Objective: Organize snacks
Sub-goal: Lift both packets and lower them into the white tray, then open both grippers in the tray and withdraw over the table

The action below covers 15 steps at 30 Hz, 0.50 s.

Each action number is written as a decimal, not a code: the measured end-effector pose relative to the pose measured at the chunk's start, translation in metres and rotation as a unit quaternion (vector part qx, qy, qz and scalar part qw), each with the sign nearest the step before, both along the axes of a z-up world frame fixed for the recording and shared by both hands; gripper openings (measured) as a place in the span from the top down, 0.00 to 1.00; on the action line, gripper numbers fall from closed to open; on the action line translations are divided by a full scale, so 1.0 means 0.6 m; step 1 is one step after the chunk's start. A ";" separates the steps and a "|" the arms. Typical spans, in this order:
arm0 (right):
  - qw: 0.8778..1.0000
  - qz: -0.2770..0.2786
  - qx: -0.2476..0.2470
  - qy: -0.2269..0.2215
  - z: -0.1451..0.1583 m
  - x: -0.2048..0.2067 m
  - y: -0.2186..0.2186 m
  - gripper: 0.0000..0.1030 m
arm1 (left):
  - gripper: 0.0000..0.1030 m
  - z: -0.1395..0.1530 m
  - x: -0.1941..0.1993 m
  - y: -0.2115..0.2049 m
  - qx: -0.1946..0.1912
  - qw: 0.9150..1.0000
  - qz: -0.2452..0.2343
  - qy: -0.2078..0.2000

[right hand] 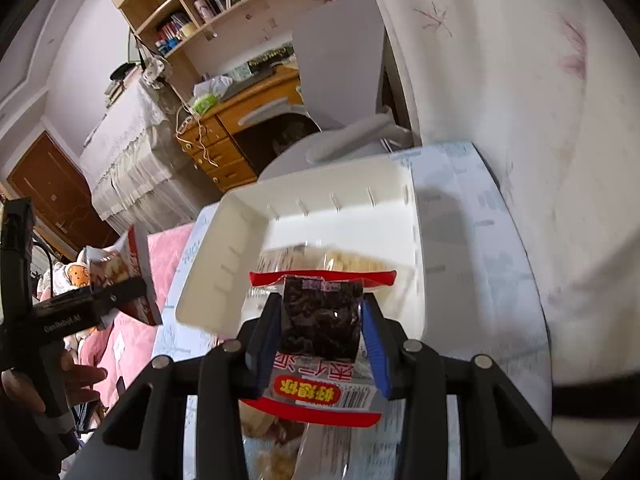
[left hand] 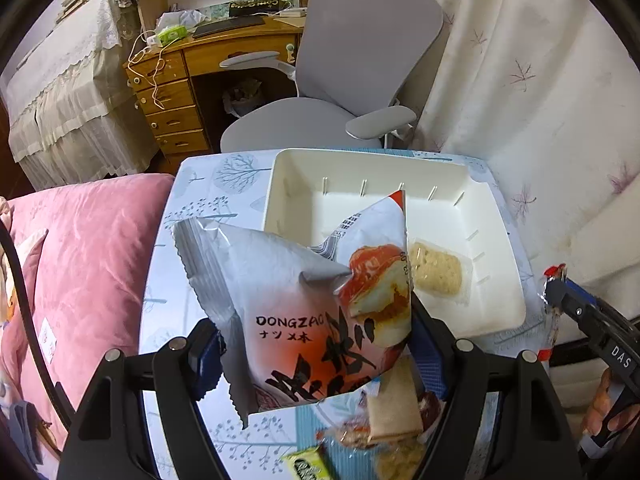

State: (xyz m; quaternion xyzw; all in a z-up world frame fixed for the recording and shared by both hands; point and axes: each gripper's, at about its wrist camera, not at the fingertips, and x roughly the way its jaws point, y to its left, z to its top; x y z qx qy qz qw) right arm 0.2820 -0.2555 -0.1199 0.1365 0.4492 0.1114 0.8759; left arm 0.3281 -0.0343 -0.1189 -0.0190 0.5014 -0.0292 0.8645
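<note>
White moulded plastic, ribbed along its inner walls, forms the rectangular tray point(left hand: 492, 216) I steer by. My left hand-held gripper point(left hand: 316, 344) grips a glossy, crinkled silver-and-pink snack bag point(left hand: 288, 304) with serrated edges, raised over the tray's near-left corner. My right hand-held gripper point(right hand: 320, 320) is clamped on a clear, red-trimmed packet point(right hand: 320, 312) of dark, lumpy fruit at the tray's near edge. Inside the tray lies a pale, bumpy wrapped cracker point(left hand: 438, 270). Under the tray, the bench point(left hand: 200, 200) wears a smooth tree-printed cover.
</note>
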 end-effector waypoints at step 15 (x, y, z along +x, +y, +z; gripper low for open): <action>1.000 -0.012 0.011 0.012 -0.036 0.062 -0.018 0.41 | 0.09 -0.034 0.039 -0.031 -0.029 0.999 0.005 0.035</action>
